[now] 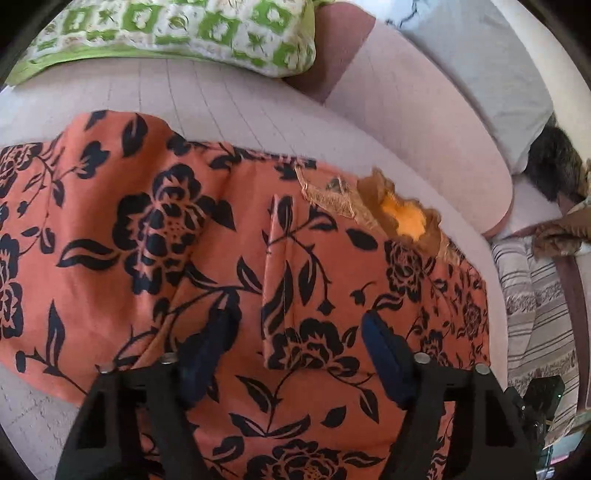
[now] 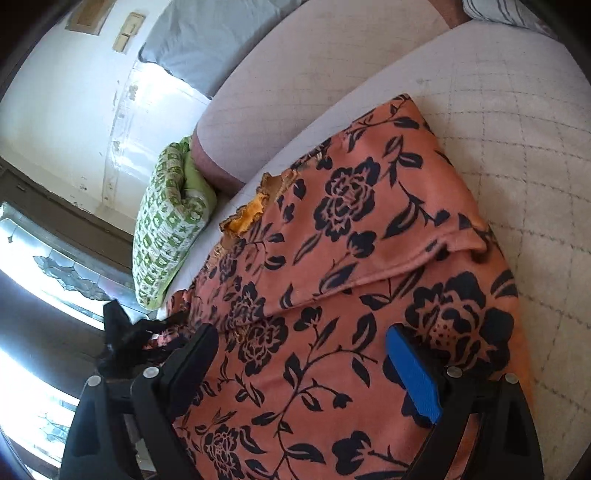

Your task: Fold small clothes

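Rust-orange cloth with black flowers, the garment (image 1: pixel 207 229), lies spread on the pale quilted bed (image 1: pixel 207 92), already doubled over in places, with a frayed neckline showing yellow lining at its far right edge. The left gripper (image 1: pixel 295 332) hovers over its near part, jaws wide apart, holding nothing. The right gripper (image 2: pixel 301 345) is likewise spread wide and empty above the cloth.

Risks, as I judge them: a pinch here could catch both layers and drag the whole garment, or the loose flap could slide and skew the fold.

Count: one garment, two grippers, one green pillow (image 1: pixel 177 33) at the far left.
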The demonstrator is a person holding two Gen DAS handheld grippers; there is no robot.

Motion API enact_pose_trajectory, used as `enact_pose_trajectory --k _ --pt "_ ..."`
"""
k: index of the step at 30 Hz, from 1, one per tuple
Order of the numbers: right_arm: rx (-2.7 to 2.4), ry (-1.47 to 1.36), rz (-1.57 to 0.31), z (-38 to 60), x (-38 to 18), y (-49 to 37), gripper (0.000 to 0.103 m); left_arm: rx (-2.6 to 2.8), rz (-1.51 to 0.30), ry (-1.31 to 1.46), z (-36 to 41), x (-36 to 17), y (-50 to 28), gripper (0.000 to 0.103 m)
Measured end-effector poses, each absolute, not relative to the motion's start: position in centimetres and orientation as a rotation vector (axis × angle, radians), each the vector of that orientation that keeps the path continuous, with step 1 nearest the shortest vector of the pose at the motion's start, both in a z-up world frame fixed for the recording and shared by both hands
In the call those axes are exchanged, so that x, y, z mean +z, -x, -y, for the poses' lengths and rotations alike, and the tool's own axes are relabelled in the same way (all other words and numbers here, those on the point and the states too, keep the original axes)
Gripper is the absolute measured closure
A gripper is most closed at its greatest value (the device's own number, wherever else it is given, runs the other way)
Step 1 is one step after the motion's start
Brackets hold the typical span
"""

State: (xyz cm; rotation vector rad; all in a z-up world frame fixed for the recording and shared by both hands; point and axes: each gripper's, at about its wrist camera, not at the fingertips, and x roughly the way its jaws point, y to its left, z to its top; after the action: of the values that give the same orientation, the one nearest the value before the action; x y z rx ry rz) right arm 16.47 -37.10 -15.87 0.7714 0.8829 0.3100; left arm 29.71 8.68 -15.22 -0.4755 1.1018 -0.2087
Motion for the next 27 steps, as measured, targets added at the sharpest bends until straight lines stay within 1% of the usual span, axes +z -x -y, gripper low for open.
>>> enact_pose_trajectory --k 1,2,3,5,8,9,11,12,15,18,19,20,22,25,27 --pt "0.313 -0.776 -0.881 37.2 -15.8 -16.5 0.009 -0.214 -1.125 0.477 -8.7 -15.3 -29.8 0.073" --pt "0.315 -0.781 -0.879 37.3 -15.6 -16.6 0.009 -0.194 -1.152 0.457 -8.6 -15.4 -30.0 0.097" --pt "0.316 -0.782 -0.877 37.4 -15.4 -16.6 0.009 -0.176 -1.143 0.433 -8.5 -15.1 -29.8 0.096" --pt "0.305 -0.765 -0.873 37.4 -15.2 -16.6 0.009 -0.173 -1.119 0.392 -8.0 -14.2 -29.1 0.097" --pt "0.278 -0.763 -0.865 37.9 -15.1 -16.5 0.009 -0.150 -0.993 0.314 -7.6 -11.5 -26.9 0.097" --pt "0.270 -0.777 -0.864 38.2 -15.2 -16.6 0.009 -0.129 -0.989 0.306 -7.7 -11.6 -26.8 0.097" --pt "0.262 -0.793 -0.867 38.5 -15.5 -16.7 0.009 -0.087 -1.096 0.319 -8.4 -14.3 -27.6 0.097" --pt "0.259 -0.792 -0.869 38.6 -15.6 -16.7 0.009 -0.078 -1.119 0.307 -8.5 -15.2 -27.6 0.096" --pt "0.237 -0.796 -0.854 39.5 -14.8 -16.4 0.009 -0.092 -1.087 0.289 -8.3 -14.5 -27.2 0.096" --pt "0.153 -0.823 -0.755 42.3 -12.5 -16.1 0.008 -0.119 -1.077 0.219 -7.5 -13.5 -26.9 0.095" --pt "0.114 -0.820 -0.742 43.3 -12.0 -16.6 0.005 -0.126 -1.080 0.211 -7.6 -13.3 -27.0 0.094" --pt "0.063 -0.790 -0.758 44.3 -11.7 -17.9 0.003 -0.123 -1.086 0.203 -7.6 -13.5 -26.9 0.092" --pt "0.018 -0.708 -0.800 45.3 -11.8 -20.9 0.003 -0.116 -1.088 0.213 -7.1 -13.9 -27.1 0.091" --pt "-0.034 -0.566 -0.891 46.2 -13.3 -26.2 0.003 -0.118 -1.075 0.230 -7.5 -14.5 -27.0 0.091" --pt "-0.034 -0.539 -0.922 46.4 -14.5 -28.2 0.005 -0.116 -1.077 0.228 -7.8 -14.5 -26.7 0.089"
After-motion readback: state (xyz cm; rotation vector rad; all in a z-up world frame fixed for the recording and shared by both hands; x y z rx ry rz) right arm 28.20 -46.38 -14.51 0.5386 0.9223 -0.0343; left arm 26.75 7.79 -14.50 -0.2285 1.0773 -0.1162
